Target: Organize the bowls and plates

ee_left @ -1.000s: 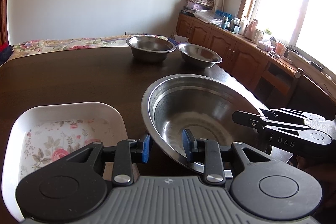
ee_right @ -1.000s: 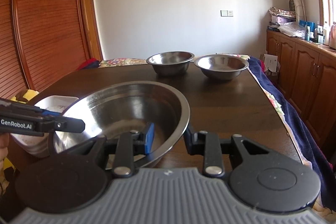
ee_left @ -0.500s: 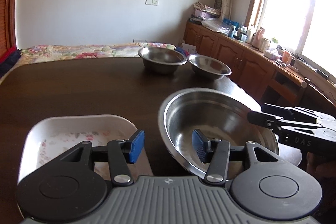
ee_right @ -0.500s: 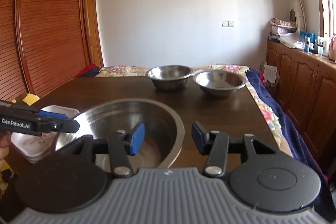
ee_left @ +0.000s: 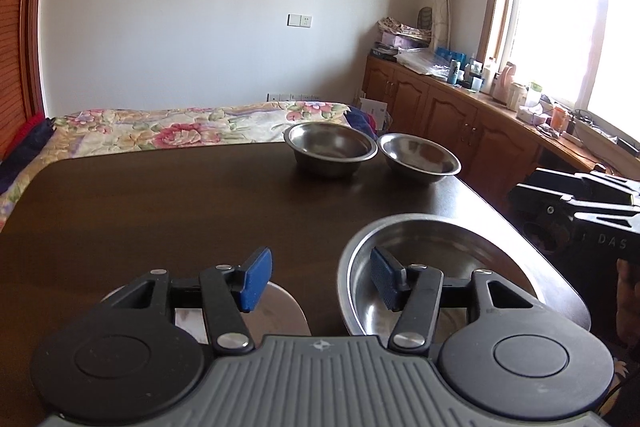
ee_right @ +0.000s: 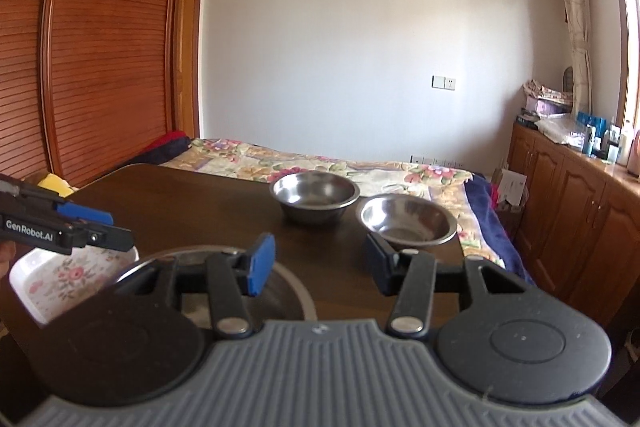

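A large steel bowl (ee_left: 436, 251) rests on the dark wooden table (ee_left: 160, 211) near its front right edge. My left gripper (ee_left: 320, 279) hovers open above the bowl's left rim, holding nothing. Under its left finger peeks a pale edge of the white floral plate (ee_left: 284, 311). In the right wrist view my right gripper (ee_right: 320, 267) is open and empty, above the large bowl (ee_right: 292, 291), whose rim shows behind the left finger. The floral plate (ee_right: 60, 279) lies left of the bowl, under the left gripper (ee_right: 68, 227). Two smaller steel bowls (ee_right: 316, 195) (ee_right: 408, 223) stand side by side at the far edge.
A bed with a floral cover (ee_left: 180, 127) lies beyond the table. Wooden cabinets (ee_left: 460, 119) with cluttered tops run along the right wall under a window. A slatted wooden wardrobe (ee_right: 100, 47) fills the left wall. The right gripper's body (ee_left: 580, 207) sits beside the table's right edge.
Both grippers have opened wider, let go of the large bowl's rim, and drawn back and up. The bowl stays on the table beside the floral plate.
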